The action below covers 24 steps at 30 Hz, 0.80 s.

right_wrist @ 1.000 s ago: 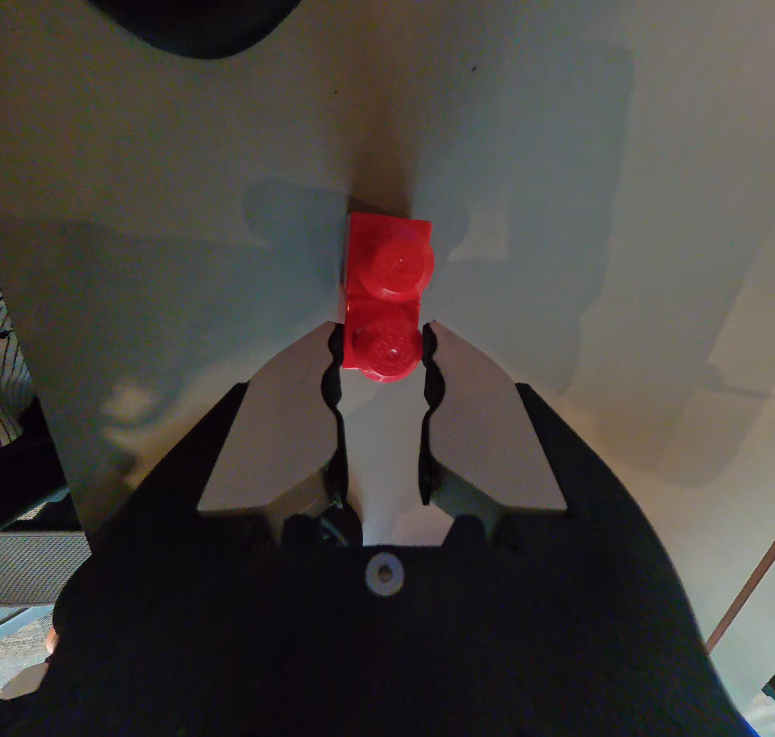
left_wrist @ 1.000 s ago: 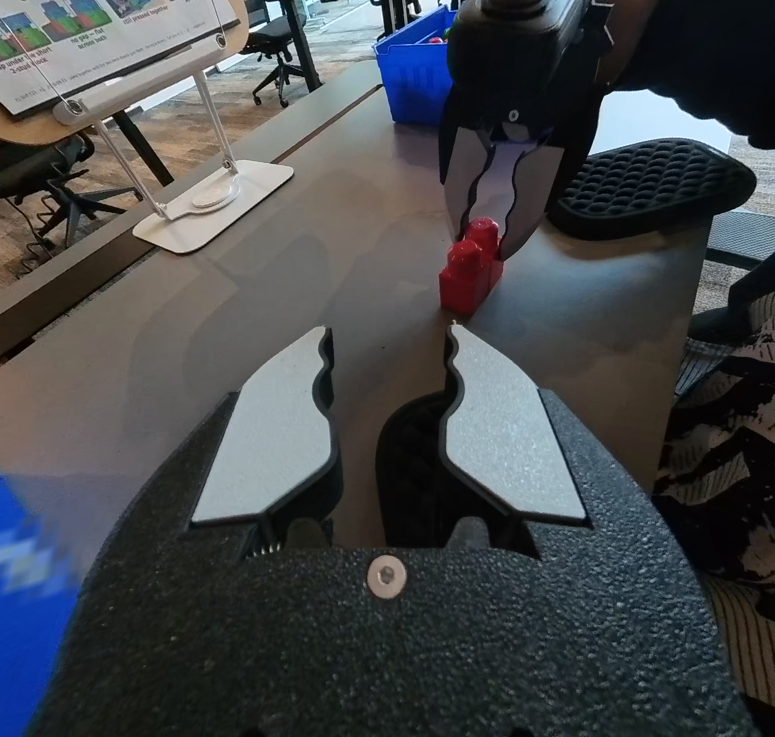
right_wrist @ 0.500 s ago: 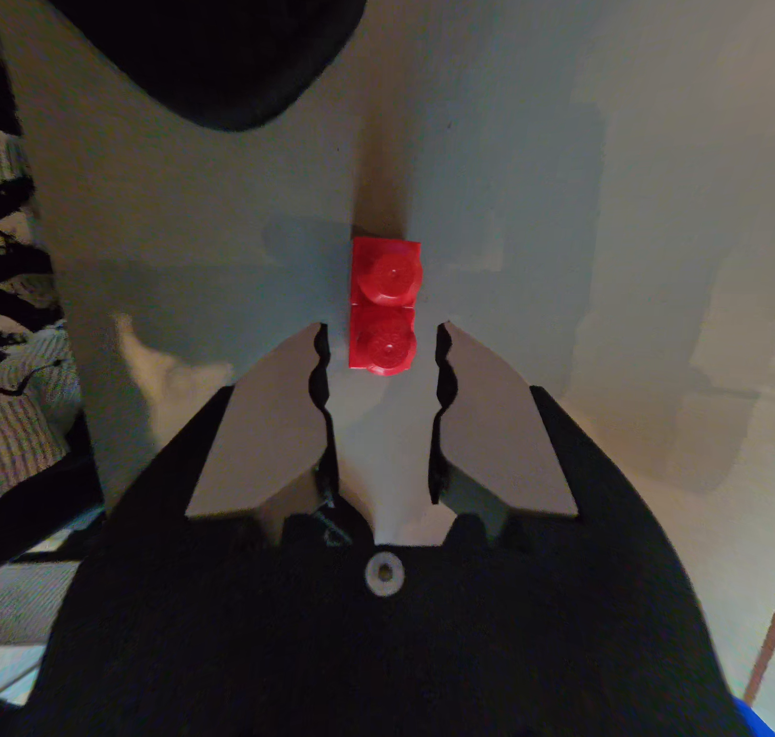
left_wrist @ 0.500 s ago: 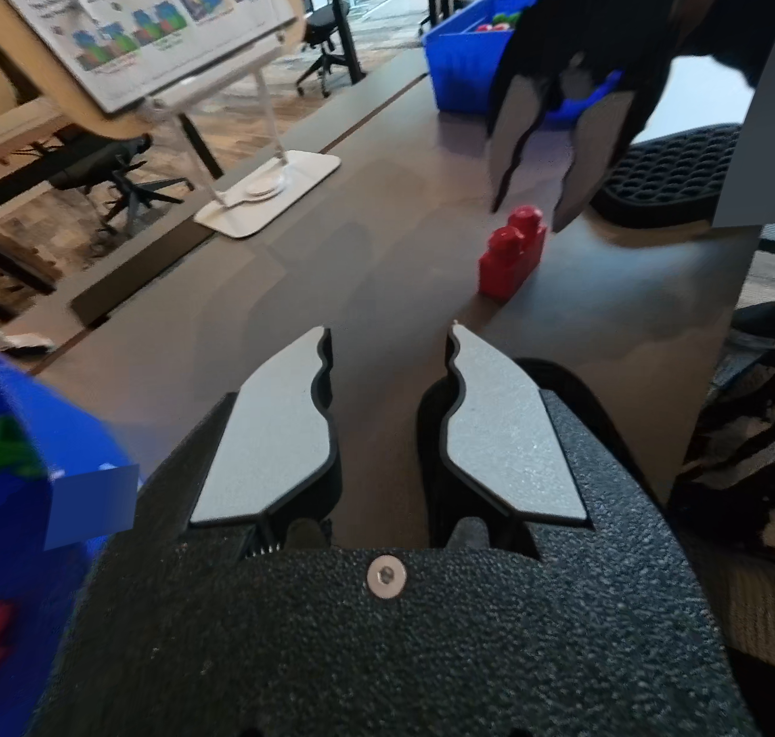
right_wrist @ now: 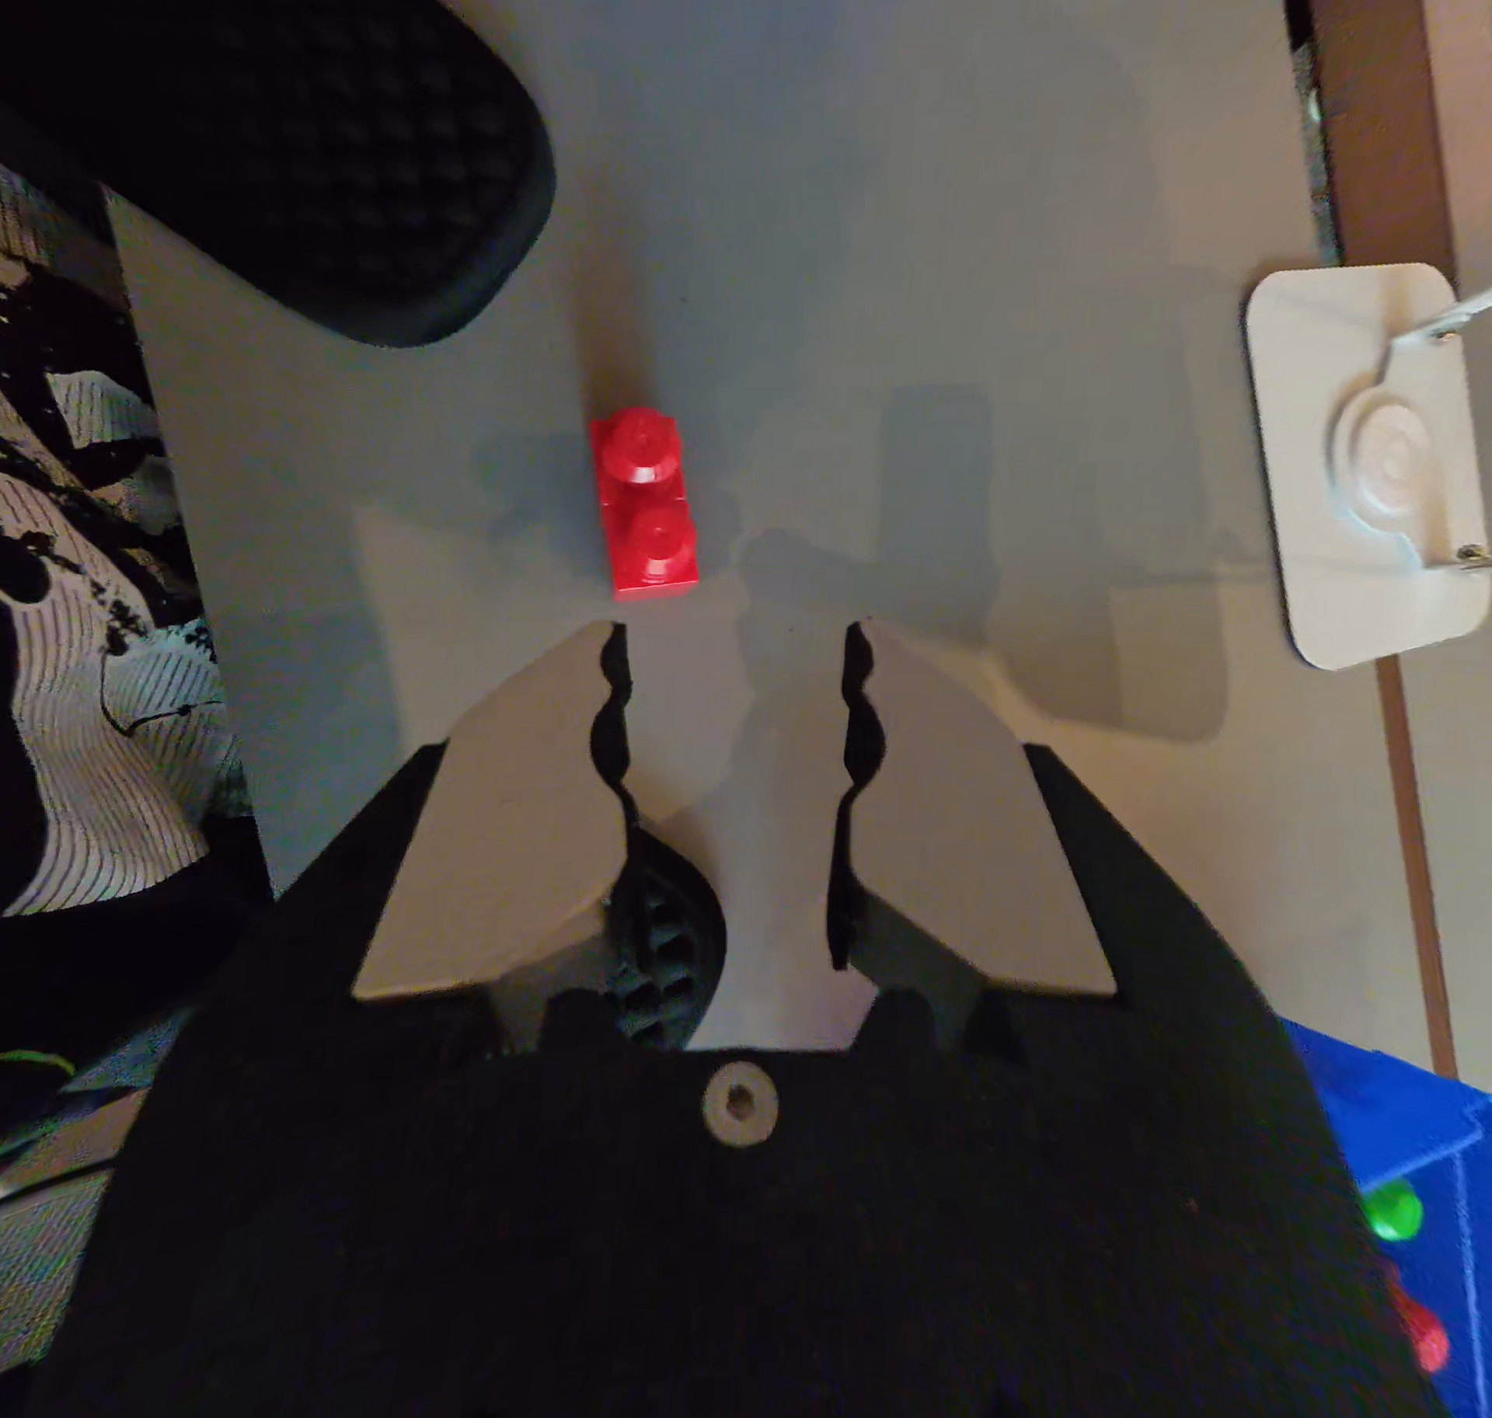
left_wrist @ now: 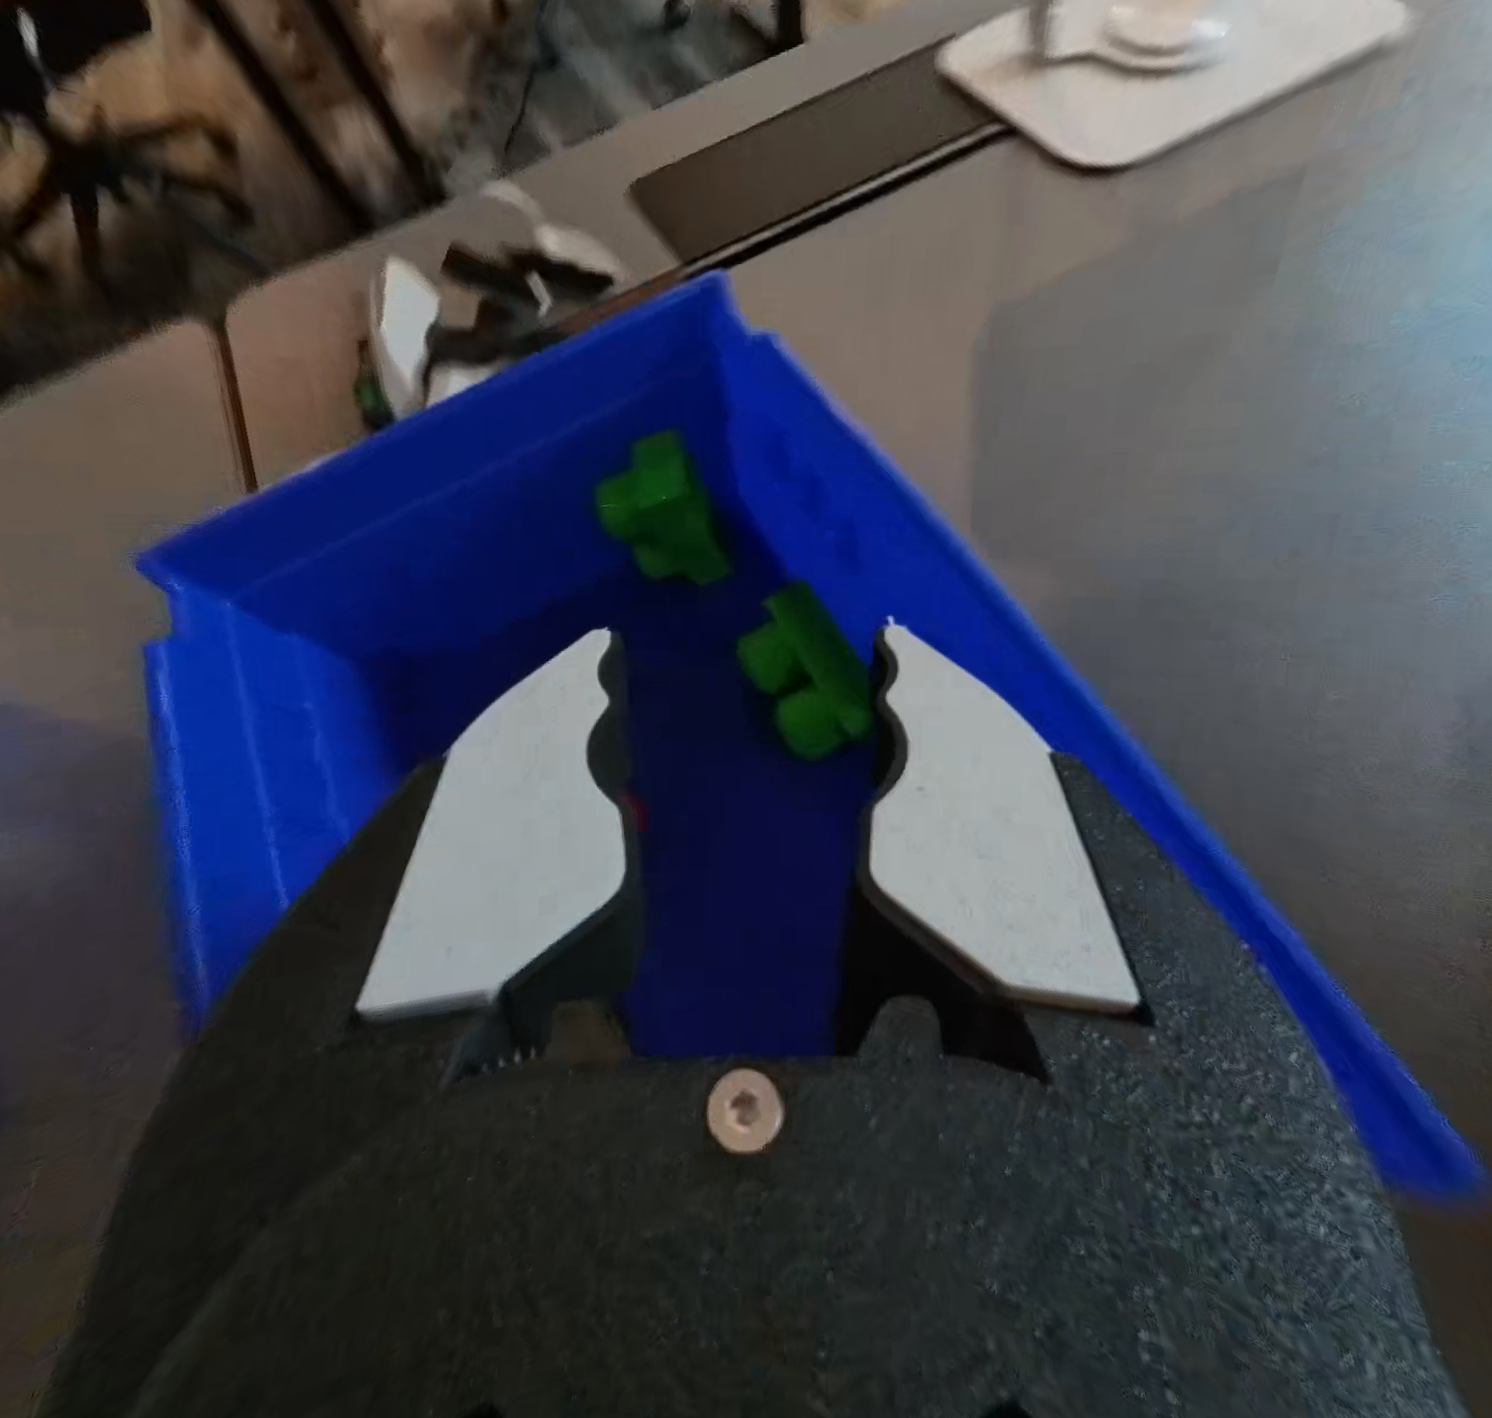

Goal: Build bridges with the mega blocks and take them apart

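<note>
A red two-stud block [right_wrist: 646, 511] stands alone on the grey table [right_wrist: 888, 209]. My right gripper [right_wrist: 735, 628] is open and empty, raised above the table with the block just beyond its left fingertip. In the left wrist view a blue bin [left_wrist: 452, 540] holds two green blocks, one near the far corner [left_wrist: 662, 519] and one [left_wrist: 803, 681] close to my right fingertip. My left gripper [left_wrist: 747, 632] is open and empty, reaching down into the bin.
A black mesh armrest [right_wrist: 266, 112] overhangs the table's edge. A white stand base [right_wrist: 1372, 459] sits on the table, also in the left wrist view [left_wrist: 1171, 55]. Another blue bin [right_wrist: 1405, 1185] with green and red blocks is at the lower right. A person's patterned clothing [right_wrist: 89, 612] is at left. Across from one pair of fingers to the other is roughly 45 centimeters.
My right gripper let go of the red block, opened and rose away from it. My left gripper swung left from the table's middle to over the blue bin with green blocks.
</note>
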{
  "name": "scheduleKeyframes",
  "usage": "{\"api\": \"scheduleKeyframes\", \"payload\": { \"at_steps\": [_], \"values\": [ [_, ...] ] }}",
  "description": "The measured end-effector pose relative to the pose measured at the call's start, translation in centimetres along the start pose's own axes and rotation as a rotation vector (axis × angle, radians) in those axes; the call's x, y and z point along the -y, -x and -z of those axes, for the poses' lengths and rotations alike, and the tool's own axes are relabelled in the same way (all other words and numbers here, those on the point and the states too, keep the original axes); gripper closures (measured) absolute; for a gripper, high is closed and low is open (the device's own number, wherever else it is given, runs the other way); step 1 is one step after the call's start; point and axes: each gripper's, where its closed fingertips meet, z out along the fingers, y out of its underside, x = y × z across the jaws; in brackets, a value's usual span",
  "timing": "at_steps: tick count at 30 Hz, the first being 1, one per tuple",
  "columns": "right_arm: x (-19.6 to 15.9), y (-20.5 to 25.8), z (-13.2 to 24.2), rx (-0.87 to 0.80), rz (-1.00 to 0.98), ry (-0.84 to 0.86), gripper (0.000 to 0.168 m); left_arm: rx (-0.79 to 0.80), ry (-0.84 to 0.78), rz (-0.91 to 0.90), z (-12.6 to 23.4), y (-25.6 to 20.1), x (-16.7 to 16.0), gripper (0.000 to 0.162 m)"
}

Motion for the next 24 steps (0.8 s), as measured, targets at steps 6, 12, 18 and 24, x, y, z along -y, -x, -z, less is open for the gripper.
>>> {"api": "scheduleKeyframes", "payload": {
  "at_steps": [6, 12, 18, 24],
  "values": [
    [1.0, -0.2, 0.5, -0.03, 0.015, -0.018, 0.118, 0.012, 0.072, 0.253, -8.5, 4.0, -0.4, 0.091],
    [0.7, -0.3, 0.0, -0.025, 0.026, -0.005, 0.118, 0.023, 0.123, 0.269, -12.2, 4.5, -0.9, 0.092],
    [0.3, -0.4, -0.2, -0.019, 0.023, -0.007, 0.118, 0.059, 0.133, 0.229, -13.0, 4.9, -1.7, 0.117],
    [1.4, 0.6, -0.6, 0.054, 0.032, -0.082, 0.118, 0.083, -0.106, 0.21, -6.7, 4.9, 2.7, 0.118]
  ]
}}
